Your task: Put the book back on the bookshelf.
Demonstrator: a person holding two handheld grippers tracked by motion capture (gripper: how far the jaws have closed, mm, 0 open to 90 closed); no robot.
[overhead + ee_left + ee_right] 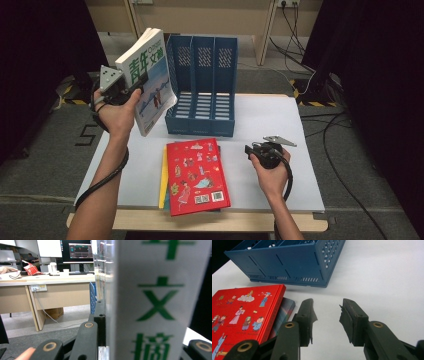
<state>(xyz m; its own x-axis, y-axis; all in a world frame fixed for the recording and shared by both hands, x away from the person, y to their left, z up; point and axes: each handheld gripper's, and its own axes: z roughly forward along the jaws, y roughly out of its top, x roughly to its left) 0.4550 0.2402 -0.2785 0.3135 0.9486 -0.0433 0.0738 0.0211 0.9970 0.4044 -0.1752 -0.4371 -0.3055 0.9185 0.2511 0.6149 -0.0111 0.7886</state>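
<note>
Grey carpet and dark curtains surround a pale table point(280, 125) with a wooden front edge, and a cabled wall runs behind it.

At the left gripper point(131, 90), the jaws are clamped on a white magazine point(147, 75) with green characters, pinching it near its spine. In the left gripper view one black jaw presses flat against the stacked pages, and the cover point(155, 300) stands as a blurred wall close to the lens. The magazine is lifted off the table, upright and slightly tilted, just left of the blue file rack point(202, 87), its right edge crossing in front of the rack's left wall. Whether they touch I cannot tell.

At the right gripper point(248, 149), the jaws stand apart with nothing between them, as the right gripper view point(327, 315) shows, low over bare tabletop. It points toward the red book point(196, 175), near its right edge but clear of it.

Open surface lies to the right of the rack and around the right hand point(270, 172). The red book lies flat on a small stack, with a yellow edge point(163, 180) showing at its left; the stack reaches the table's near edge.

The rack has three upright compartments, open toward the person, and all three show only their slatted floors.
</note>
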